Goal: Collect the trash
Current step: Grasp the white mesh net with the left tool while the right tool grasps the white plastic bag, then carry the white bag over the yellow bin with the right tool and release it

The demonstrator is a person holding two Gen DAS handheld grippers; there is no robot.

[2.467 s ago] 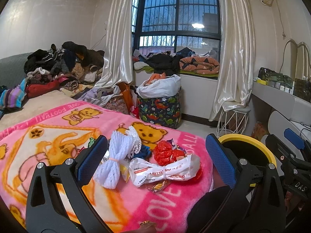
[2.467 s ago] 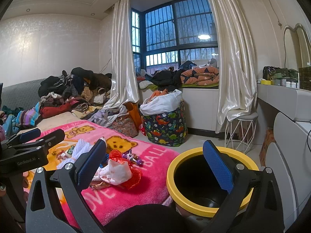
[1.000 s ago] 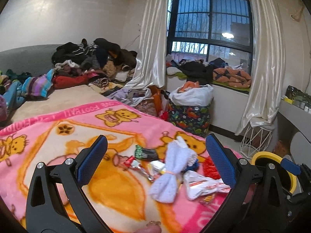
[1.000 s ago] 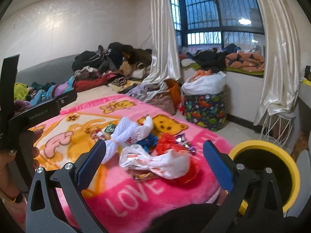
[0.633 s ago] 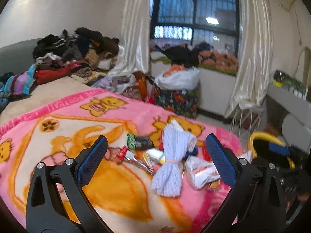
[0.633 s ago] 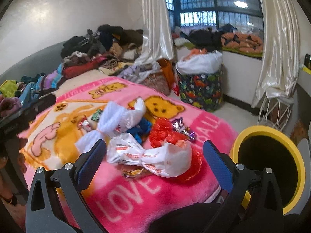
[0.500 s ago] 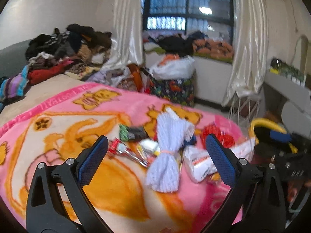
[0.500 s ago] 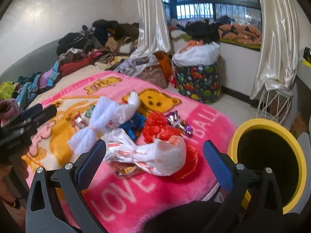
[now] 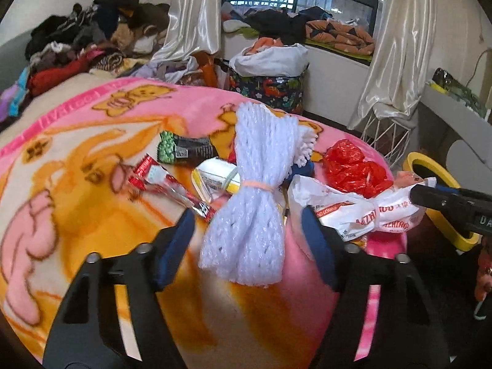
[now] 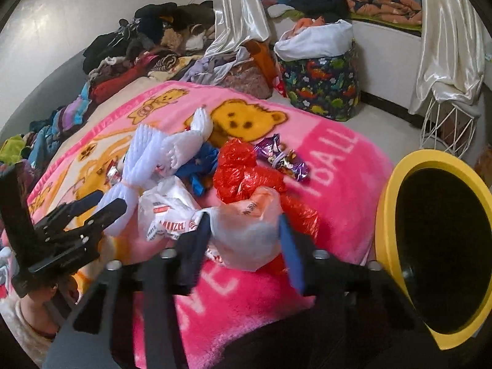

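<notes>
Left claw [image 9: 247, 233] closing, straddles foam net bundle [image 9: 255, 196], not gripping; bundle runs lengthwise away. Right claw [image 10: 244, 240] closing around plastic bag [image 10: 246, 230].

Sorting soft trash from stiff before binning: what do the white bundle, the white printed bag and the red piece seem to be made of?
White bundle: likely foam fruit netting, matte, open mesh, tied by a band. White printed bag: thin plastic film, translucent, wrinkled. Red piece: crinkly plastic film, glossy highlights; probably another bag.
</notes>
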